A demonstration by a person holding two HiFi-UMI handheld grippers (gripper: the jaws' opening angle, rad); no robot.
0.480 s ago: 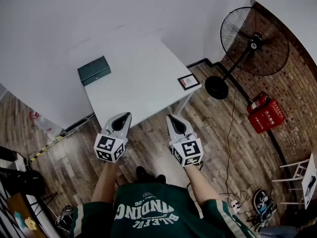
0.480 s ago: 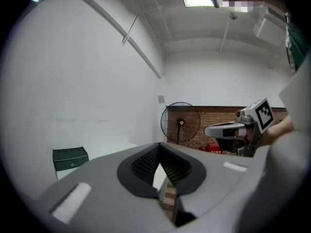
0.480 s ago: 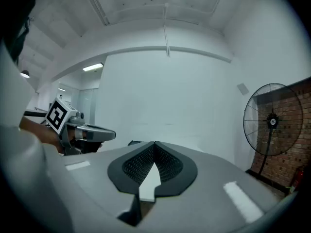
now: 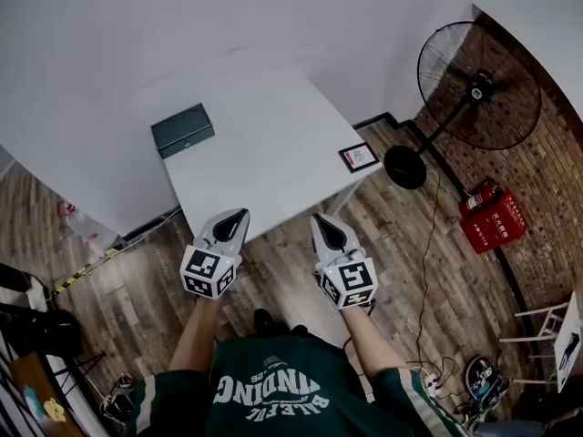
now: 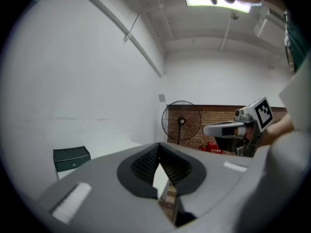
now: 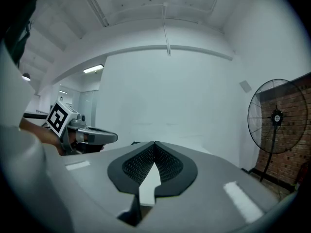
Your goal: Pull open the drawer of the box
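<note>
**Both grippers shut and empty, box far off on the table**

My left gripper (image 4: 239,215) is shut tight. Its two jaws touch at the tips and it holds nothing. My right gripper (image 4: 321,218) is just beside it, shut the same way and empty too. Both hang over the wood floor (image 4: 273,267), just in front of the near edge of the table.

The box (image 4: 183,130) is dark green. It sits at the far left corner of the white table (image 4: 273,162), well apart from both grippers. I think the job has not begun.

To do it well, I would first open the jaws of one gripper. Then I would bring it up to the front of the box. In the left gripper view I see a tiny pale dot on that front. It may be the drawer pull, but it is too small to be sure. I would pinch it and pull straight back, slow and level. The box looks light, so it might slide along with the drawer. The other gripper could press down on the lid to keep the box in place.

The table top looks smooth. Besides the box, it has only a small frame (image 4: 359,157) at its right corner. Further right, a big black fan (image 4: 478,85) stands by a brick wall (image 4: 547,180). A red box (image 4: 492,218) sits on the floor near it.
</note>
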